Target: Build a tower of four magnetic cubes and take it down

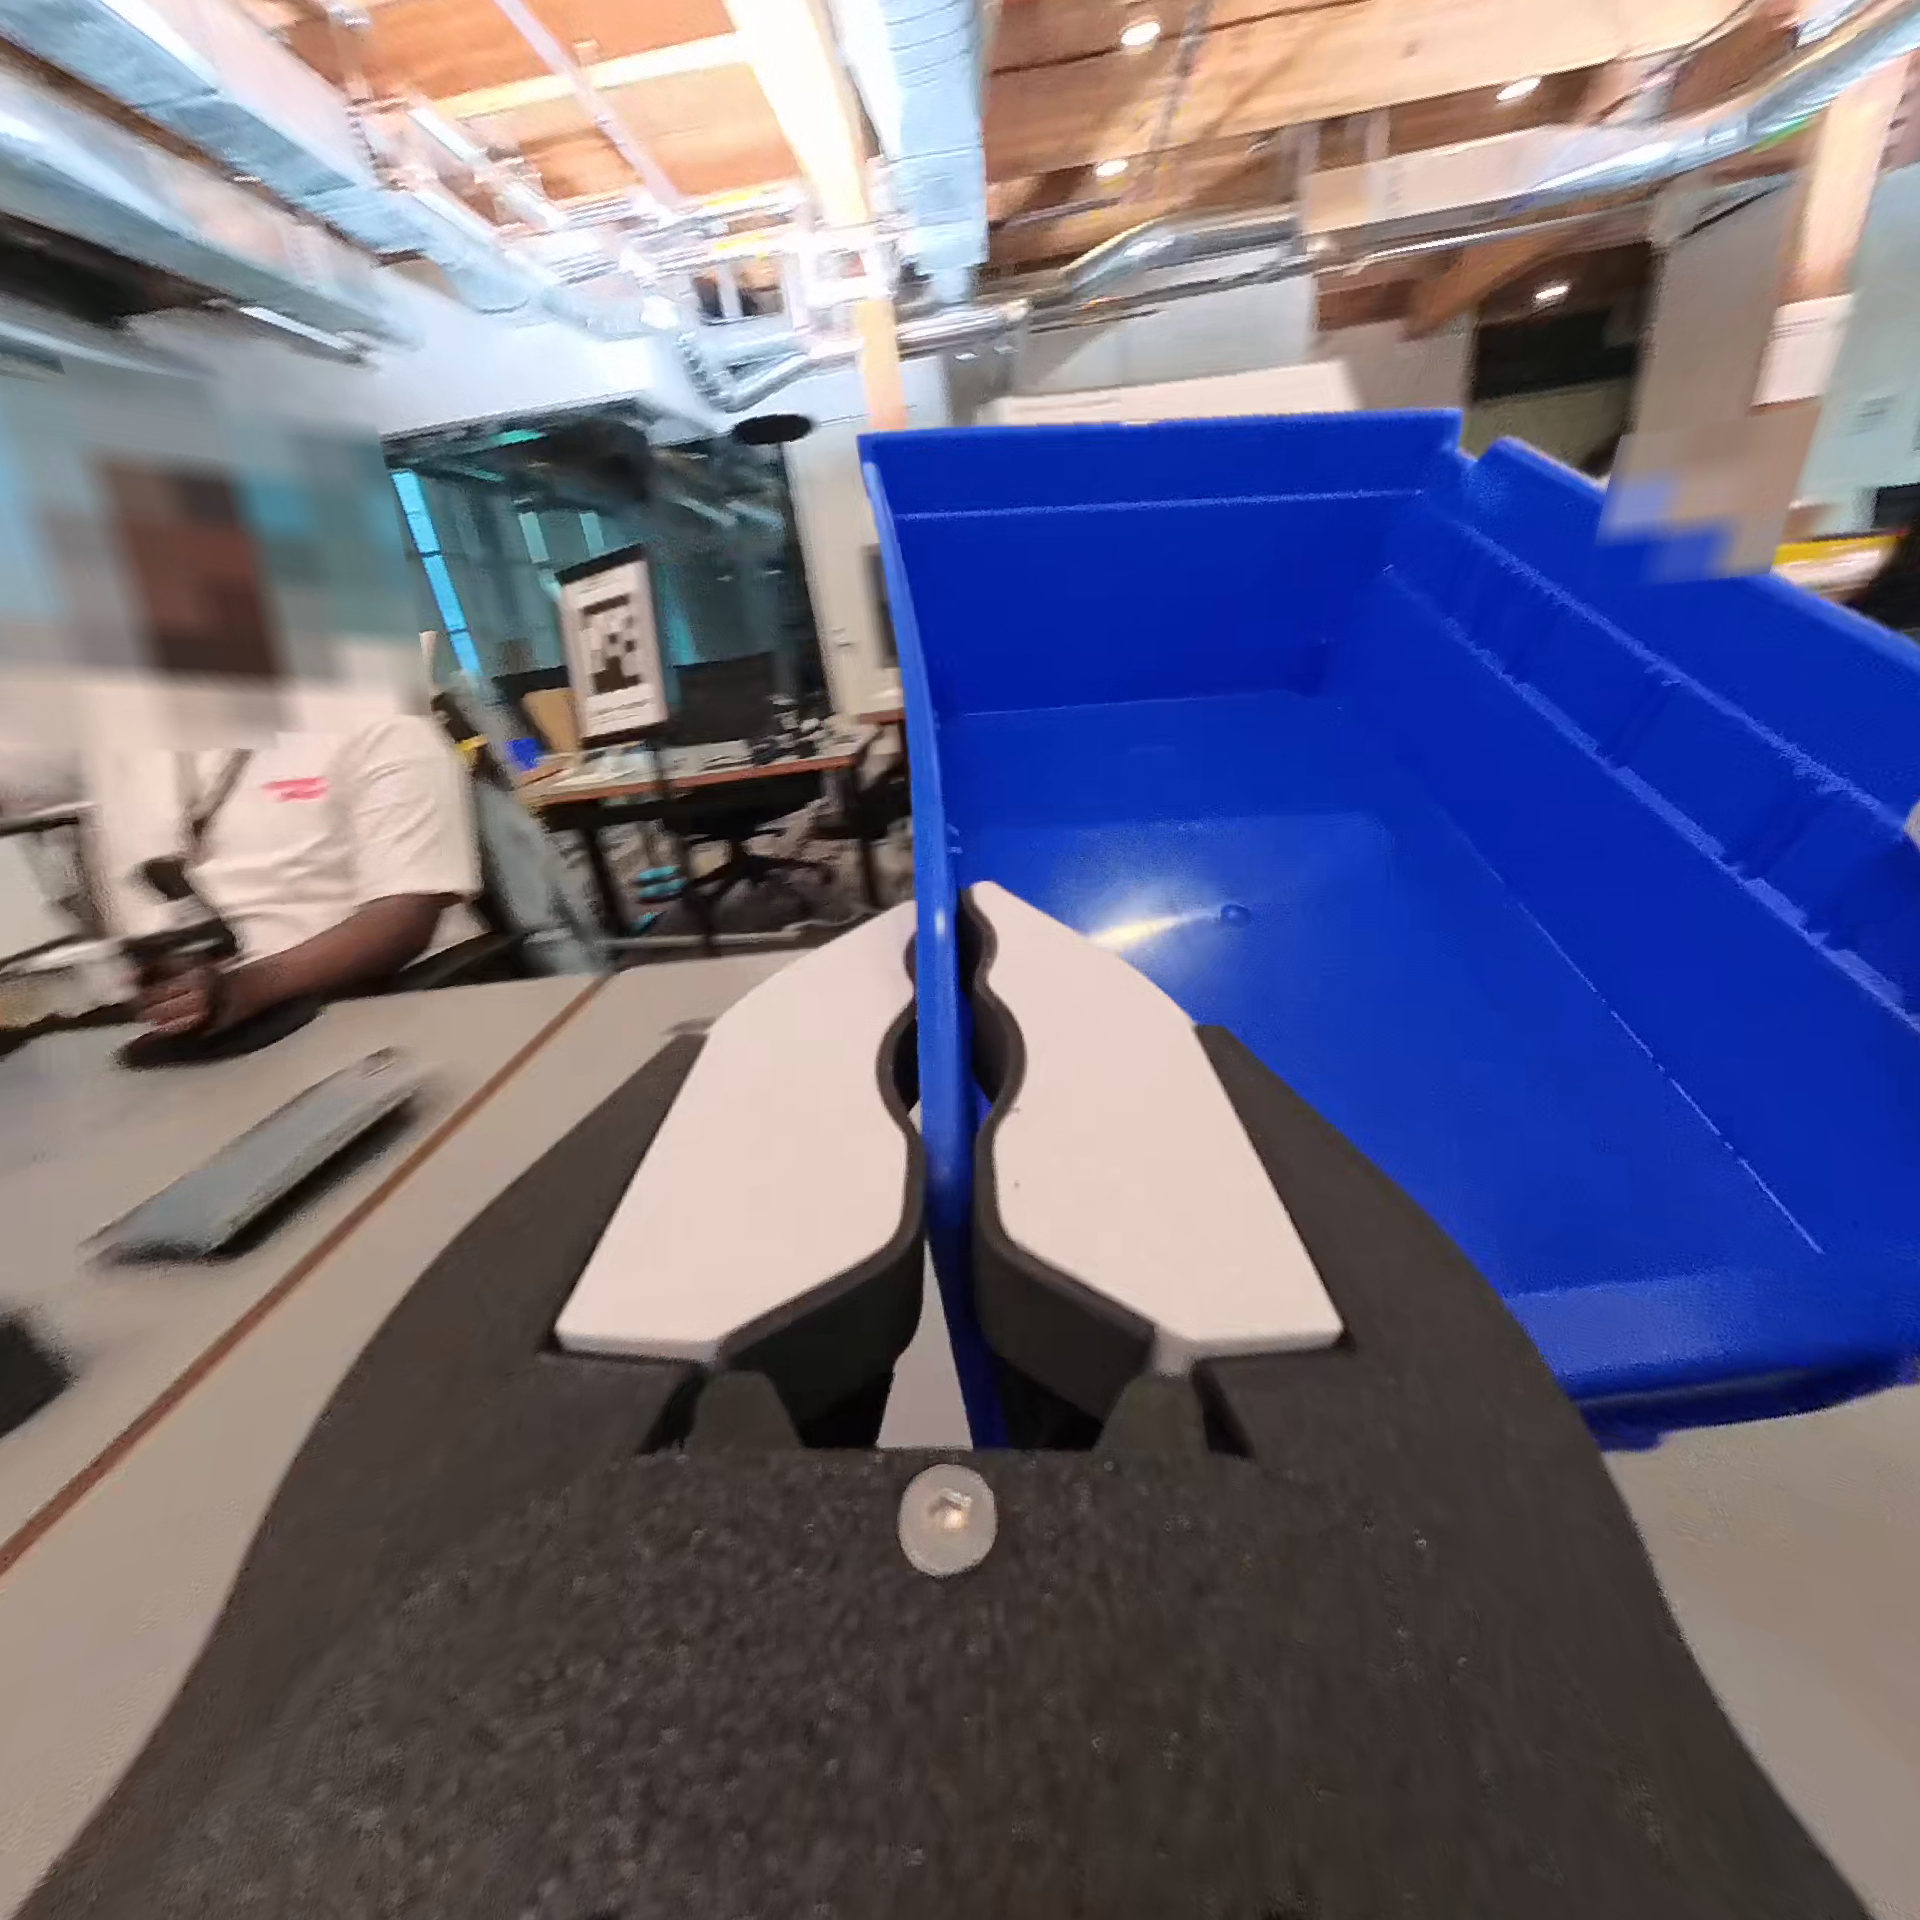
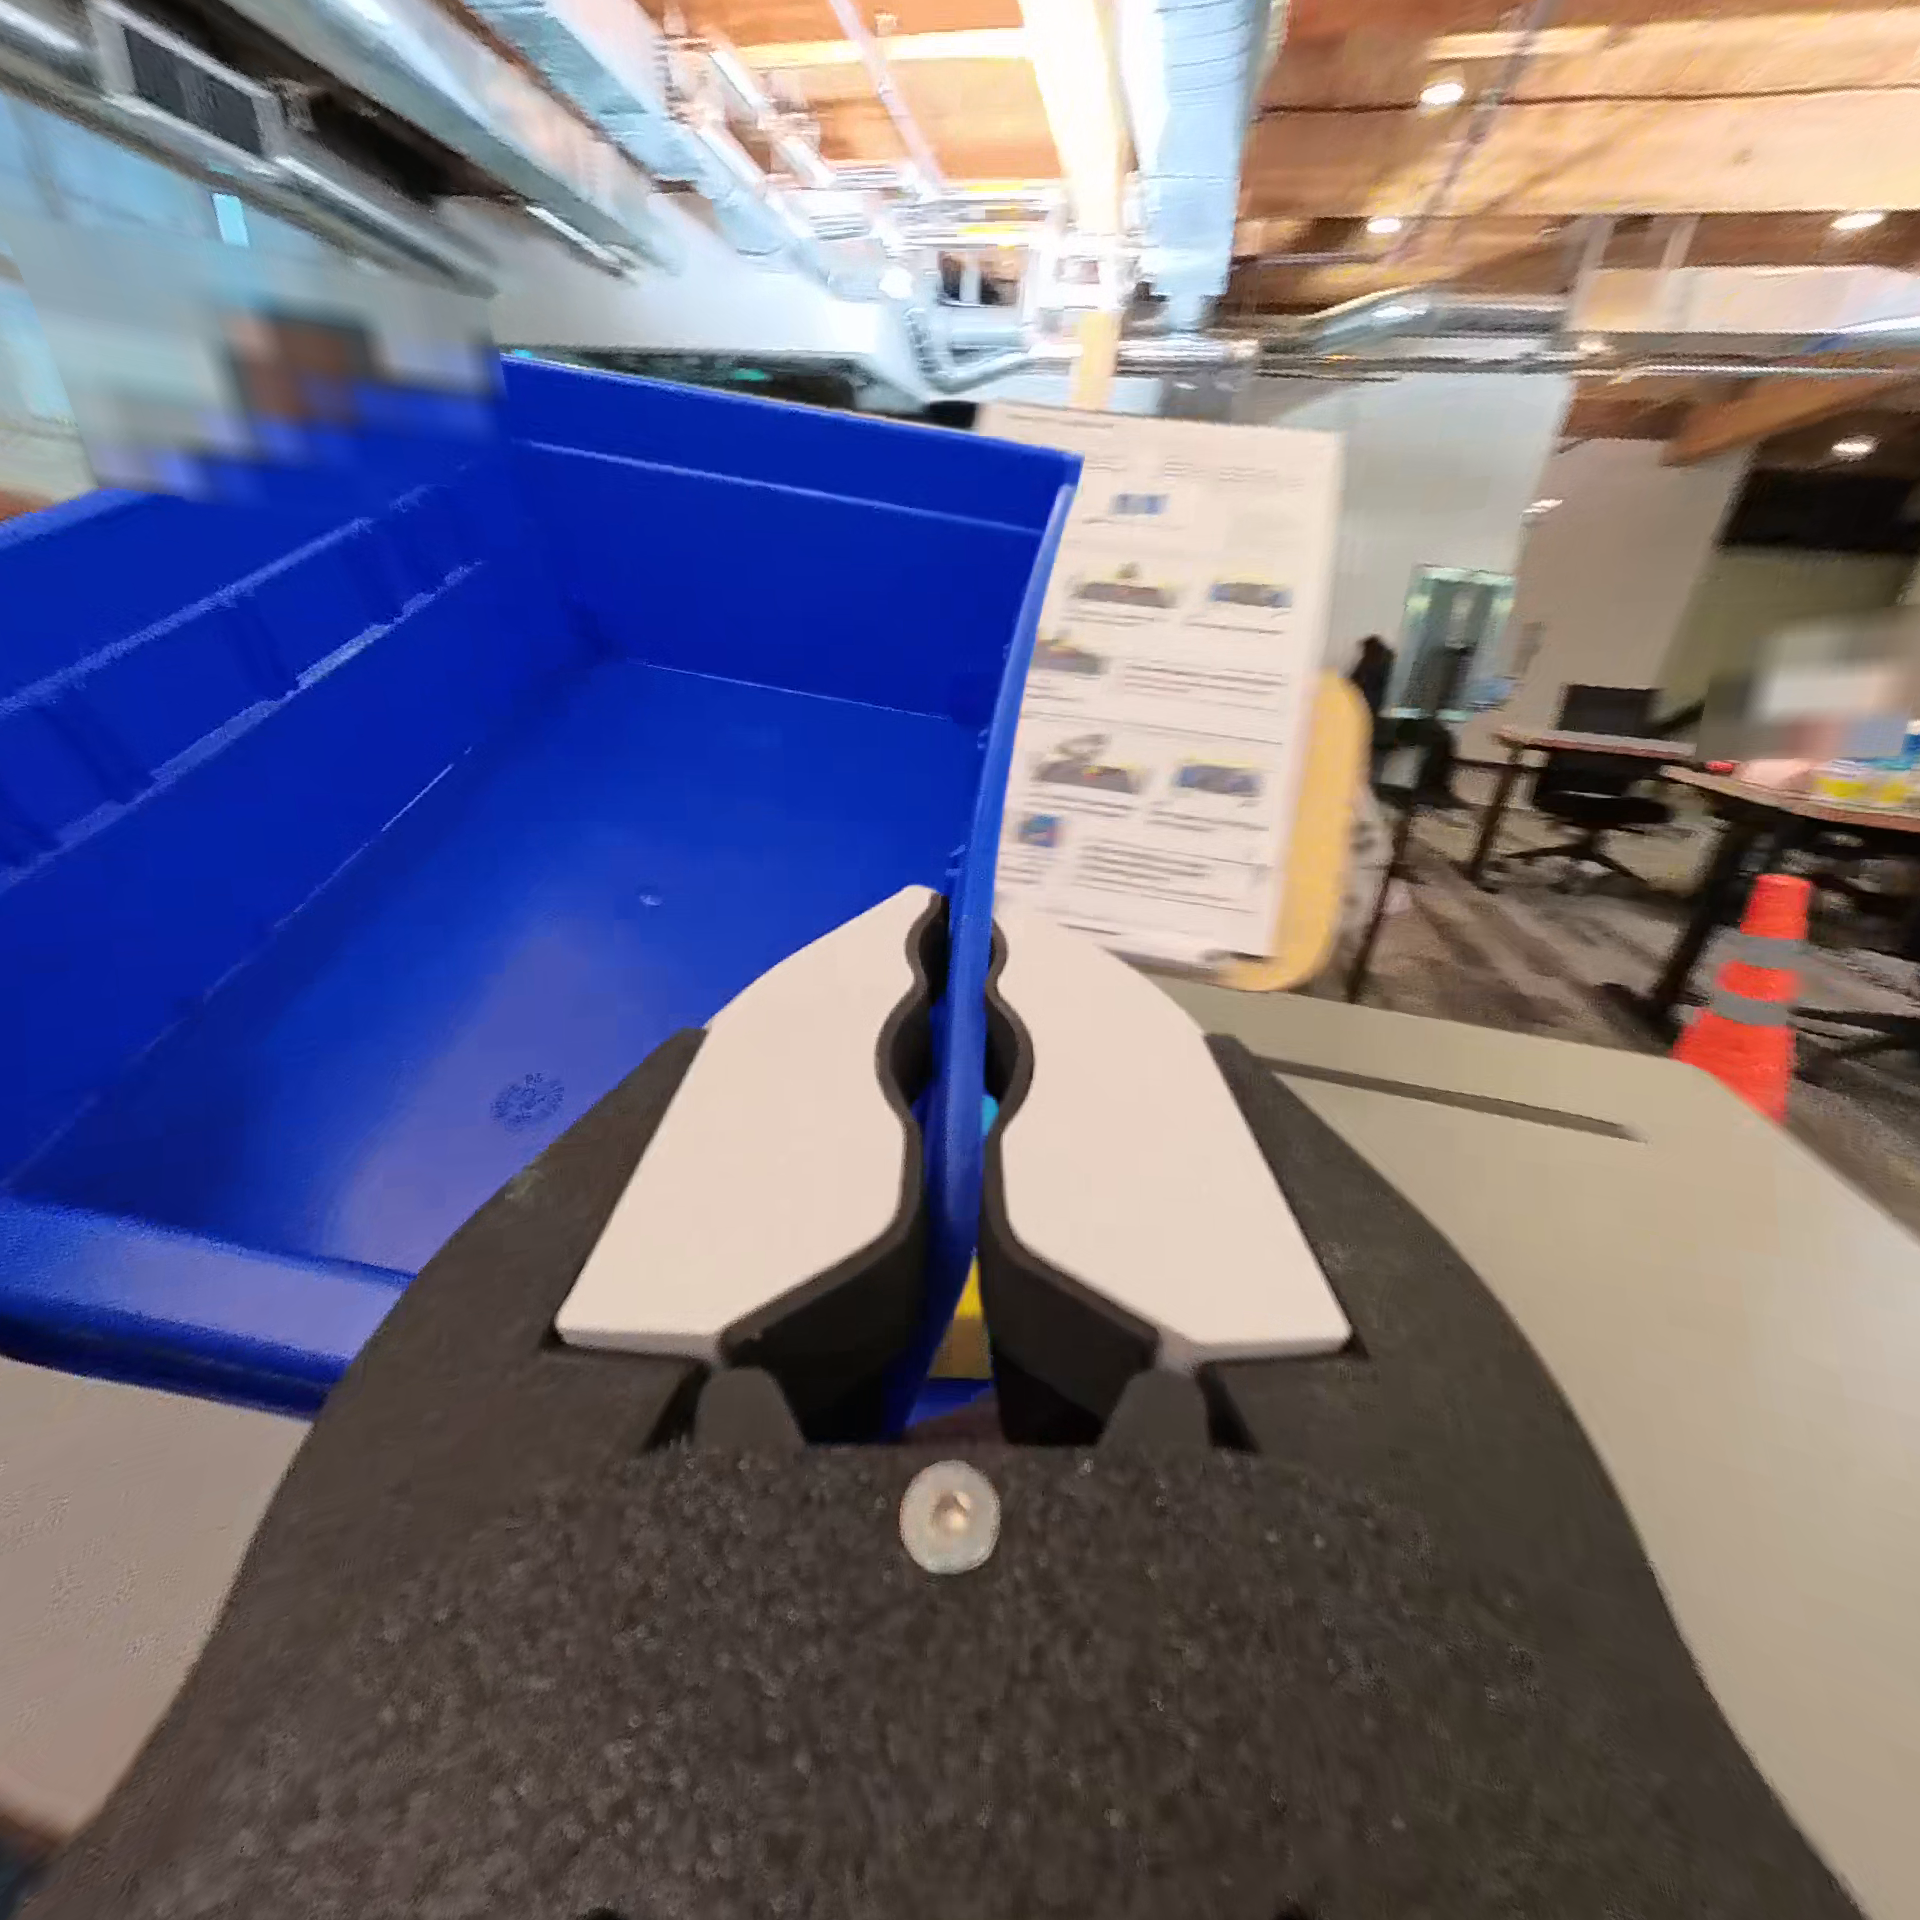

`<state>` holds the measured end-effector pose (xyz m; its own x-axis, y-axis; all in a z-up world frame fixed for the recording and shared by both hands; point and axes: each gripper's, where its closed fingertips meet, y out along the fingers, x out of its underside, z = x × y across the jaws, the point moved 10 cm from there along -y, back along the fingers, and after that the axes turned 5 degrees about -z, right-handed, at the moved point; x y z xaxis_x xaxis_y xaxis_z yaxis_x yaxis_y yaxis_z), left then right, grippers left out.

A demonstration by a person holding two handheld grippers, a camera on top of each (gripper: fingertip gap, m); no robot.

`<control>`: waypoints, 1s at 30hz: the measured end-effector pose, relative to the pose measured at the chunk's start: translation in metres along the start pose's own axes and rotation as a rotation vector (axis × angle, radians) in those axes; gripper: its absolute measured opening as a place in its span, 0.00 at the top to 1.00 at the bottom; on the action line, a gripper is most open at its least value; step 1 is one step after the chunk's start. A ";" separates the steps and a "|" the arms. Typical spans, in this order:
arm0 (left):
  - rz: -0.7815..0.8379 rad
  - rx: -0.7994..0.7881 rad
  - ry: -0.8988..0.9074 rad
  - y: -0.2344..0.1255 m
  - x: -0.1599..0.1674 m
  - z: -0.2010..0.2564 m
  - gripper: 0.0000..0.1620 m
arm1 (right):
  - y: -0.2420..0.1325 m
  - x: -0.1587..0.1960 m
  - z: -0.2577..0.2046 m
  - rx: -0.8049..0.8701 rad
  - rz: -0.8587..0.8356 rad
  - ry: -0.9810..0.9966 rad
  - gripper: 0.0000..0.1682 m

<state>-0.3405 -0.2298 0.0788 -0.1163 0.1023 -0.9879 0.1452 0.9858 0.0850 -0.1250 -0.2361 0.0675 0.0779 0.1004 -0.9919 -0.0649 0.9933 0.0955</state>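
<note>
Tongs, left and right, each clamp a side wall of the blue bin (tilted).

The bin stands tilted above the bench, held between both tongs: left tongs on its left wall, right tongs on its right wall.

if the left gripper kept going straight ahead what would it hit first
Nothing new: the left gripper is already shut on the blue bin side wall, which runs on ahead between its fingers.
</note>
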 end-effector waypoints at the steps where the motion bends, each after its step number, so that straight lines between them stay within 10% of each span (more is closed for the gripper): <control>1: 0.007 0.049 -0.001 0.013 -0.007 0.021 0.99 | -0.002 -0.003 0.023 0.052 -0.007 0.006 0.98; 7: -0.051 0.297 -0.026 0.086 -0.012 0.168 0.99 | -0.008 0.013 0.168 0.309 -0.153 0.050 0.98; 16: -0.358 0.430 -0.044 0.138 0.077 0.344 0.99 | -0.010 0.127 0.321 0.377 -0.479 0.128 0.98; 27: -0.438 0.592 0.016 0.124 0.116 0.380 0.83 | -0.015 0.181 0.369 0.291 -0.462 0.119 0.97; 30: -0.401 0.681 0.018 0.113 0.096 0.352 0.75 | -0.019 0.175 0.377 0.347 -0.464 0.063 0.81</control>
<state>0.0108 -0.1552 -0.0523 -0.3021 -0.2357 -0.9237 0.6578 0.6498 -0.3809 0.2650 -0.2161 -0.0766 -0.0401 -0.3430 -0.9385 0.2924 0.8941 -0.3393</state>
